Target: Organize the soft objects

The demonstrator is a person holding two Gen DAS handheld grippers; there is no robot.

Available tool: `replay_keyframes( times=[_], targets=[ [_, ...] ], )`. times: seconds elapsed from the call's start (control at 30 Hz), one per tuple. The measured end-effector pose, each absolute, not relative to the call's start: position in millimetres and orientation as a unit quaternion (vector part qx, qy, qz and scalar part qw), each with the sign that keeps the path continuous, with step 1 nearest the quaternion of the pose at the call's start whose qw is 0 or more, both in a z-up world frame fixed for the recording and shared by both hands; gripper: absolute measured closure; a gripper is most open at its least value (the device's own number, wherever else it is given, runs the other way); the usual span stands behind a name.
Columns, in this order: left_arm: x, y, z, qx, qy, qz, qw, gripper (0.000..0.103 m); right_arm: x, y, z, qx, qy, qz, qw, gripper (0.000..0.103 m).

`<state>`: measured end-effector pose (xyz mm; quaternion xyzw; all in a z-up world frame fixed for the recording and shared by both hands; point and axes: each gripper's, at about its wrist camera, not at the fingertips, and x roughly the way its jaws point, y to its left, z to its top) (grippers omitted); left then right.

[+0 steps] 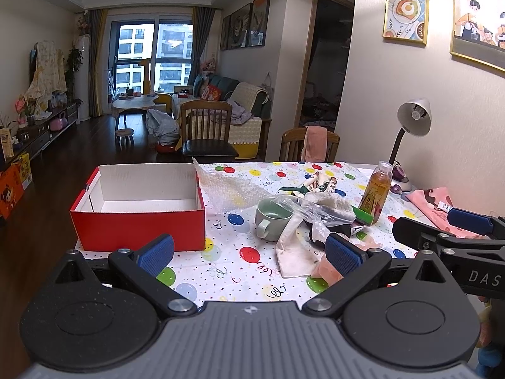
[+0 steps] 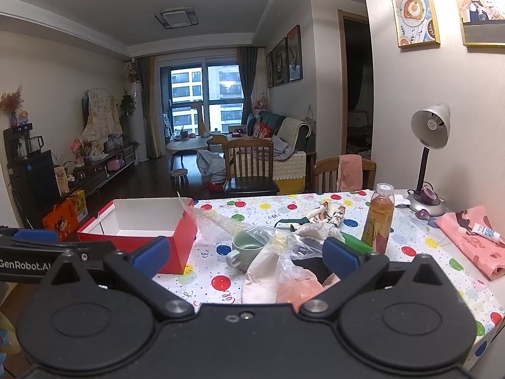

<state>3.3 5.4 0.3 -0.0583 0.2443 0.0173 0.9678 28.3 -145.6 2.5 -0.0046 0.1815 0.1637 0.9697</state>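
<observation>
An empty red box [image 1: 139, 211] [image 2: 139, 233] with a white inside stands on the table's left. A heap of soft things lies to its right: bubble wrap [image 1: 230, 189] [image 2: 221, 224], a white cloth [image 1: 293, 252] [image 2: 262, 278], a clear plastic bag [image 1: 303, 211] [image 2: 290, 252], a pink cloth [image 1: 328, 268] [image 2: 296, 287], a patterned cloth [image 1: 322, 183] [image 2: 331, 214]. My left gripper [image 1: 251, 252] is open and empty above the table's near edge. My right gripper [image 2: 244, 257] is open and empty, just before the heap.
A green mug [image 1: 271, 218] [image 2: 246, 249] and an orange drink bottle [image 1: 375, 192] [image 2: 378, 218] stand in the heap. A desk lamp [image 1: 410, 120] [image 2: 429, 139] and pink fabric [image 1: 432, 205] [image 2: 473, 237] sit at the right. Chairs stand behind the table [image 1: 227, 265].
</observation>
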Motion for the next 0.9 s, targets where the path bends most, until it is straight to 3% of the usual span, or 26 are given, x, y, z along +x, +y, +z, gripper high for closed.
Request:
replay_keyframes(
  times=[0.9],
  targets=[
    [3.1, 9.7, 2.2, -0.059, 0.242, 0.019, 0.968, 0.000, 29.4, -146.4, 2.5, -0.003, 0.180, 0.161, 0.970, 0.000]
  ],
)
